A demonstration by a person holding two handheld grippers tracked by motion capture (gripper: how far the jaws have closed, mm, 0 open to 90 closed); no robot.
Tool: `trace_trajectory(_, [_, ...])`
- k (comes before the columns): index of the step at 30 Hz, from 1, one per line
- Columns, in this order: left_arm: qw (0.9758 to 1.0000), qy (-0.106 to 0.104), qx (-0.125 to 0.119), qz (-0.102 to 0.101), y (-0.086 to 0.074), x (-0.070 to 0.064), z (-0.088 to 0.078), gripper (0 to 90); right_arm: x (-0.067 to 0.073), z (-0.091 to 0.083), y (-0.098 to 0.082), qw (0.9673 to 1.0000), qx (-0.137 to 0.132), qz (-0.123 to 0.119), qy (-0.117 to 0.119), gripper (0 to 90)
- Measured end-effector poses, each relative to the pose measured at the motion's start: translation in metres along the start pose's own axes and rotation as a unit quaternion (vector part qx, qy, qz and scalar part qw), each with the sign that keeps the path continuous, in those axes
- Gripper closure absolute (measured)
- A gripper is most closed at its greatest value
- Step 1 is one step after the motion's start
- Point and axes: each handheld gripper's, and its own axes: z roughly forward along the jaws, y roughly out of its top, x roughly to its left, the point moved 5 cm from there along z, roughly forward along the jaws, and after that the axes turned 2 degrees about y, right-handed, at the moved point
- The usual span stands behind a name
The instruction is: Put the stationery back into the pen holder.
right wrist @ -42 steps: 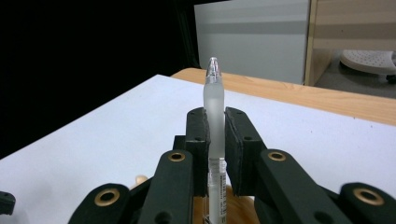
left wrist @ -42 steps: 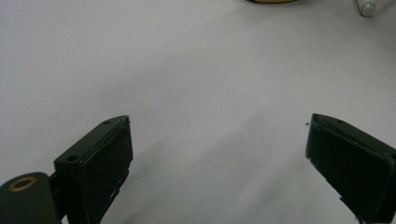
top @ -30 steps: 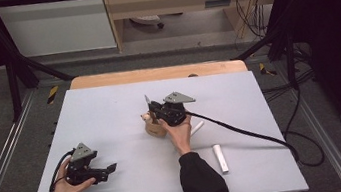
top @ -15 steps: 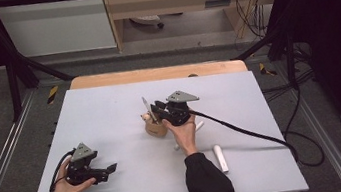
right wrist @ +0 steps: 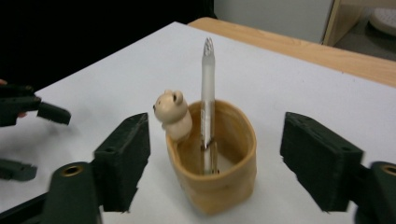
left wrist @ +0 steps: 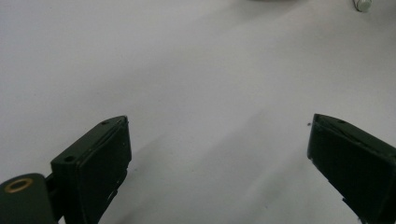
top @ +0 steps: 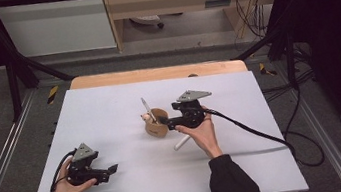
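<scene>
cup [top: 156, 123]: tan, upright mid-worktop, small bear figure [right wrist: 173, 114] perched on its rim
pen [right wrist: 208, 102]: clear/whitish, standing in the cup, leaning against the wall on the side away from the right gripper's camera, tip up above the rim
right gripper [top: 166, 122]: held level just beside the cup, pointing at it; fingers [right wrist: 123, 161] have just been opening and now stand spread wide, one on each side of the cup in the right gripper view, nothing pinched, pads clear of the cup wall
right hand [top: 200, 133]: under the gripper body, cable trailing off to the right across the worktop
left gripper [top: 113, 169]: low over the near-left part of the worktop, well apart from the cup; fingers [left wrist: 100, 158] spread, only bare worktop between them
left hand [top: 68, 188]: wrapped round the gripper body at the near-left edge
second pen [top: 182, 142]: white stick lying flat on the worktop, just beside the right hand, near the cup but apart from it
worktop [top: 110, 109]: white sheet over a wooden top, wood strip showing along the far edge
</scene>
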Motion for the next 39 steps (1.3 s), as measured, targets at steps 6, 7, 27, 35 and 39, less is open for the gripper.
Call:
trace_trajectory(6, [1.0, 0.001, 0.001, -0.001, 0.0, -0.001, 0.001, 4.4, -0.003, -0.02, -0.013, 0.9994, 0.029, 0.005, 0.015, 13.2])
trace_trajectory(7, [1.0, 0.001, 0.002, 0.0, 0.0, -0.001, 0.001, 4.4, -0.003, -0.02, -0.013, 0.9994, 0.029, 0.005, 0.015, 13.2])
trace_trajectory(27, [0.9999, -0.003, 0.012, 0.01, 0.003, -0.011, 0.004, 3.8, -0.03, -0.077, -0.076, 0.9955, 0.094, 0.012, -0.007, 0.7])
trace_trajectory(35, [0.9998, -0.009, 0.014, 0.014, 0.01, -0.019, 0.007, 4.0, -0.041, -0.095, -0.102, 0.9937, 0.11, 0.02, -0.011, 0.7])
trace_trajectory(39, [0.9995, -0.016, 0.014, 0.021, 0.015, -0.027, 0.01, 4.0, -0.047, -0.102, -0.112, 0.9917, 0.125, 0.018, -0.023, 0.7])
